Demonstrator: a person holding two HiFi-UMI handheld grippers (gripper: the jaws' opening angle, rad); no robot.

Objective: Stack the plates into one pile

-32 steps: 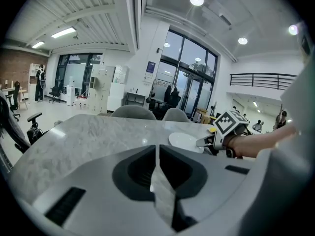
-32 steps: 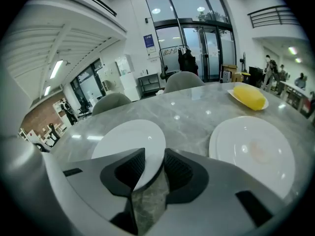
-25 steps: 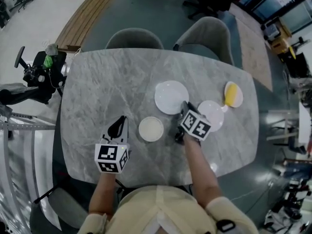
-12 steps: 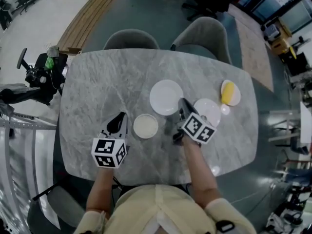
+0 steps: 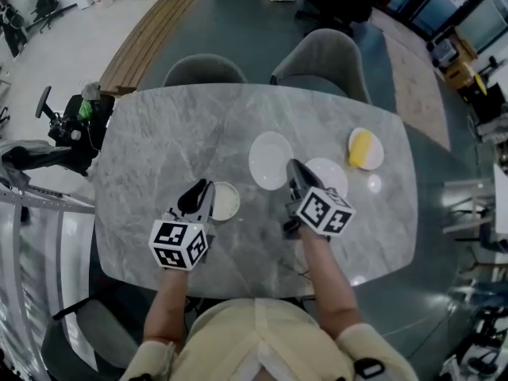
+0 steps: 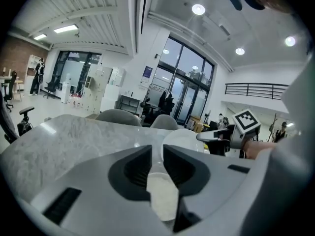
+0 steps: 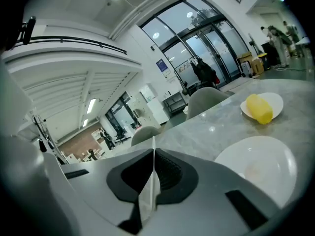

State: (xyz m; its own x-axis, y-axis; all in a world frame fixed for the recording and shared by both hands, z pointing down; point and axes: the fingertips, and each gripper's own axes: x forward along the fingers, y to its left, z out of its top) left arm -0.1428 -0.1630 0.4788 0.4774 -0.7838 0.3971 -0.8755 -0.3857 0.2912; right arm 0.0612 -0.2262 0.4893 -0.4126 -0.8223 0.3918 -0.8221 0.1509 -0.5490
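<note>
R gripper (image 5: 292, 168) jaws just closing, now pinching rim of big plate (image 5: 268, 159), plate edge-on. L gripper (image 5: 208, 187) jaws just opening, slightly apart; small plate (image 5: 227, 203) in gap, unclamped.

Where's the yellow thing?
In the head view, the yellow thing lies on a small plate at the table's right side, just beyond the white plate beside the right gripper.

Grey marble surface (image 5: 159, 141) fills the middle, two grey chairs (image 5: 205, 70) (image 5: 325, 54) tucked in at its far side, a wooden bench (image 5: 147, 34) beyond them, a yellow lump (image 5: 362, 147) near the right end.
</note>
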